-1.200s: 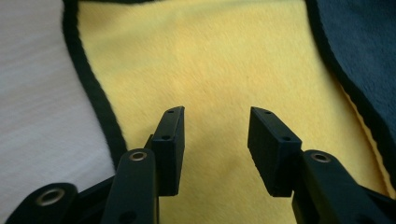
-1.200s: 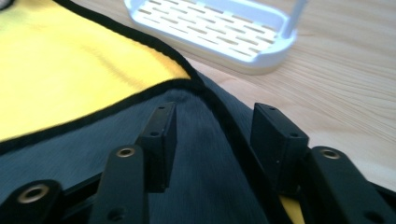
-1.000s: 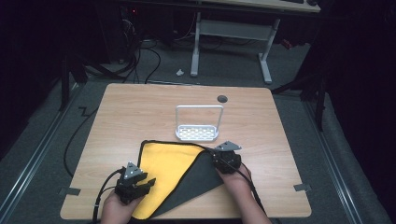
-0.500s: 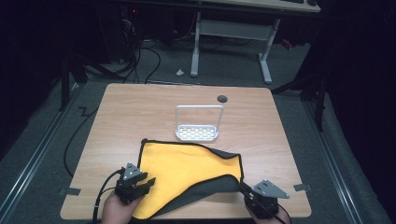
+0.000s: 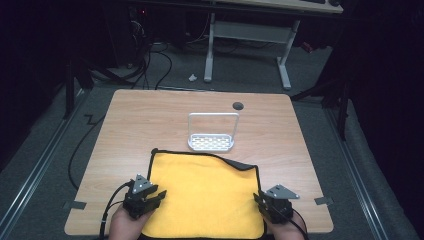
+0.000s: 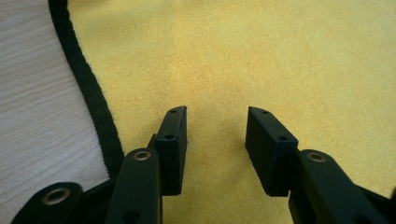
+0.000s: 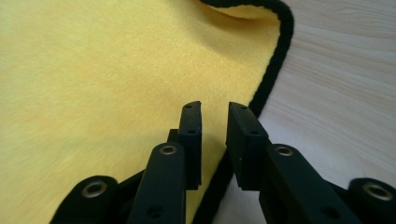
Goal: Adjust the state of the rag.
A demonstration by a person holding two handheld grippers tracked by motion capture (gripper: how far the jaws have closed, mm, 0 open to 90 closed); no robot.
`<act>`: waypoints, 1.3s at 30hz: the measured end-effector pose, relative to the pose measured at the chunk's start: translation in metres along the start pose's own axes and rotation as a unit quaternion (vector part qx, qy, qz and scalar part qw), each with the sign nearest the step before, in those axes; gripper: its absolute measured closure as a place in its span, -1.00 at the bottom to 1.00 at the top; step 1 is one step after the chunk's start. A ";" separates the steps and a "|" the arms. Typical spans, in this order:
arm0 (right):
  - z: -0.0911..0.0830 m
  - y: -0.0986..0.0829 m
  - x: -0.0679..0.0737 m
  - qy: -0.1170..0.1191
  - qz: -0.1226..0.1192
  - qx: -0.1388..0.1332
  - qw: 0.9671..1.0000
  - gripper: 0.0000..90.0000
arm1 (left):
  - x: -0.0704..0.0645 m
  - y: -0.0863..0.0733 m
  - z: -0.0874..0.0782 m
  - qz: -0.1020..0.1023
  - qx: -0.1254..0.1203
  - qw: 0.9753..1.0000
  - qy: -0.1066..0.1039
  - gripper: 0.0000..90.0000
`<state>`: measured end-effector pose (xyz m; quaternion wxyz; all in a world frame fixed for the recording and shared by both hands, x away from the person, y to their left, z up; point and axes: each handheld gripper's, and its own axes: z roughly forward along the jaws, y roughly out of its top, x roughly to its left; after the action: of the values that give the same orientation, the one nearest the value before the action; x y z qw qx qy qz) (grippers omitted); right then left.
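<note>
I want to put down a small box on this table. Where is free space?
The wooden table is bare along its far edge behind the white wire rack, and in strips left and right of the yellow black-edged cloth. The near edge is crowded by cloth and both tongs.

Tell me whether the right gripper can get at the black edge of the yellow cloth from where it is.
Probably yes. The right gripper sits right at the cloth's black edge, its fingers slightly apart with the edge running between them. Nothing lies between it and the yellow cloth; the table beside it is bare.
</note>
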<state>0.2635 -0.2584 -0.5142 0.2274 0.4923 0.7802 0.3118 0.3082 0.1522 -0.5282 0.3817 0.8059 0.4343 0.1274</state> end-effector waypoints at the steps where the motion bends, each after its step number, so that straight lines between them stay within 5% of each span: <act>1: 0.012 0.011 -0.002 -0.002 0.001 -0.001 1.000 0.65 | 0.000 0.000 0.000 0.001 0.000 1.000 -0.001 0.31; 7: 0.043 0.047 -0.009 -0.015 0.002 -0.009 1.000 0.66 | 0.000 0.000 0.000 0.004 0.000 1.000 -0.001 0.31; 11: 0.066 0.072 -0.031 -0.067 0.026 -0.014 0.997 0.53 | 0.001 0.000 0.000 0.003 -0.002 1.000 -0.004 0.31; 14: 0.061 0.065 -0.034 -0.058 0.037 -0.006 0.998 0.51 | 0.001 -0.001 0.000 0.003 -0.003 1.000 -0.005 0.31; 20: 0.036 0.029 0.002 -0.005 -0.001 0.008 1.000 0.51 | -0.002 0.001 0.001 0.009 0.001 1.000 -0.006 0.31; 24: 0.032 0.021 0.004 -0.011 -0.007 0.013 1.000 0.51 | -0.005 0.001 0.002 0.010 0.003 1.000 -0.012 0.31; 31: 0.028 0.015 -0.026 -0.030 0.023 0.014 0.999 0.51 | -0.026 0.009 0.015 0.023 0.002 0.999 -0.048 0.33; 34: 0.024 0.009 -0.053 -0.051 0.043 0.014 0.998 0.51 | -0.048 0.015 0.027 0.056 0.002 0.996 -0.063 0.33; 39: 0.018 0.001 -0.077 -0.067 0.073 0.011 0.995 0.51 | -0.065 0.020 0.037 0.085 -0.005 0.994 -0.067 0.33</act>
<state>0.3079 -0.3239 -0.5226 0.2504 0.5698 0.7287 0.2856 0.3011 0.0751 -0.5305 0.4022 0.8445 0.3370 0.1070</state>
